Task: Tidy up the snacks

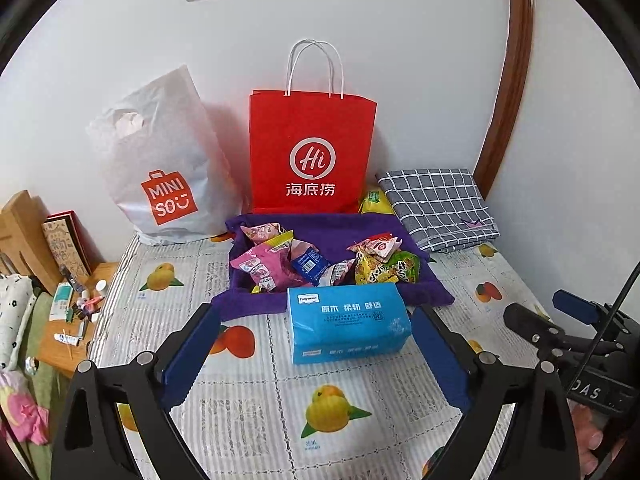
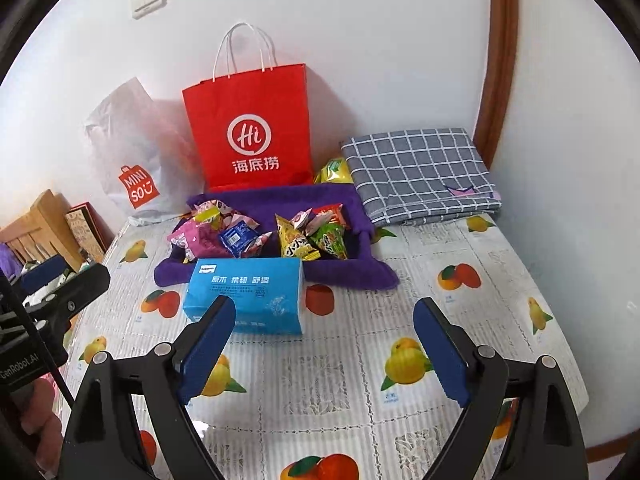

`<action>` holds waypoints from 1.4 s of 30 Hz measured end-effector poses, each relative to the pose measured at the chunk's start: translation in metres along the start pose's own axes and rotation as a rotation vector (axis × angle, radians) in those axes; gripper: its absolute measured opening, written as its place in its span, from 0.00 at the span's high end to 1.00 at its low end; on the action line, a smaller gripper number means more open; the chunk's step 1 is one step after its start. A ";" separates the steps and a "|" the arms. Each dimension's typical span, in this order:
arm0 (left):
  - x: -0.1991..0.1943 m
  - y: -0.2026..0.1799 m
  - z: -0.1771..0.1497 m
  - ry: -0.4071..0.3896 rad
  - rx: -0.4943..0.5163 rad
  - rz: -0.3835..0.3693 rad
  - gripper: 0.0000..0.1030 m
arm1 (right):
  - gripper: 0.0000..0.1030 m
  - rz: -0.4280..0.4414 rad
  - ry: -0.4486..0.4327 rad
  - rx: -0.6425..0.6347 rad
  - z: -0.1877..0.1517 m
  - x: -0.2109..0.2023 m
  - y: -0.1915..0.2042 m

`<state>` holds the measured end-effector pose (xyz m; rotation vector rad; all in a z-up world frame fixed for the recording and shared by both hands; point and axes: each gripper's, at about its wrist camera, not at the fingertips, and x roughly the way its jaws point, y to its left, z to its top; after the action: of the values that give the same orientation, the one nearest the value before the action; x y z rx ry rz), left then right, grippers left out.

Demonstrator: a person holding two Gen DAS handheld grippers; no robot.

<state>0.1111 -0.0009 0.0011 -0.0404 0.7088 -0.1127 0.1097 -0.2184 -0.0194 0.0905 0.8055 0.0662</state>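
Several snack packets (image 1: 320,260) (image 2: 260,236) lie in a purple cloth tray (image 1: 434,280) (image 2: 360,224) on the table. A blue tissue pack (image 1: 348,320) (image 2: 246,294) lies just in front of the tray. My left gripper (image 1: 316,350) is open and empty, its fingers either side of the tissue pack and a little nearer than it. My right gripper (image 2: 324,340) is open and empty, to the right of the tissue pack, over the tablecloth. A yellow snack bag (image 1: 374,200) (image 2: 334,170) sits behind the tray.
A red paper bag (image 1: 310,152) (image 2: 250,128) and a white Miniso bag (image 1: 160,168) (image 2: 132,152) stand against the wall. A folded checked cloth (image 1: 438,204) (image 2: 420,172) lies at the back right. A cluttered side table (image 1: 76,312) is to the left.
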 end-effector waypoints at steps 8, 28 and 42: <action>-0.010 -0.004 -0.006 -0.013 0.011 0.019 0.06 | 0.13 0.000 -0.021 -0.013 -0.005 -0.013 0.001; -0.021 -0.003 -0.007 -0.028 0.014 0.036 0.06 | 0.13 0.010 -0.046 -0.006 -0.010 -0.025 0.002; -0.020 -0.003 -0.008 -0.029 0.015 0.036 0.06 | 0.13 0.014 -0.044 -0.003 -0.009 -0.025 0.002</action>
<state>0.0901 -0.0012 0.0083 -0.0147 0.6794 -0.0827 0.0855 -0.2184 -0.0071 0.0943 0.7606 0.0780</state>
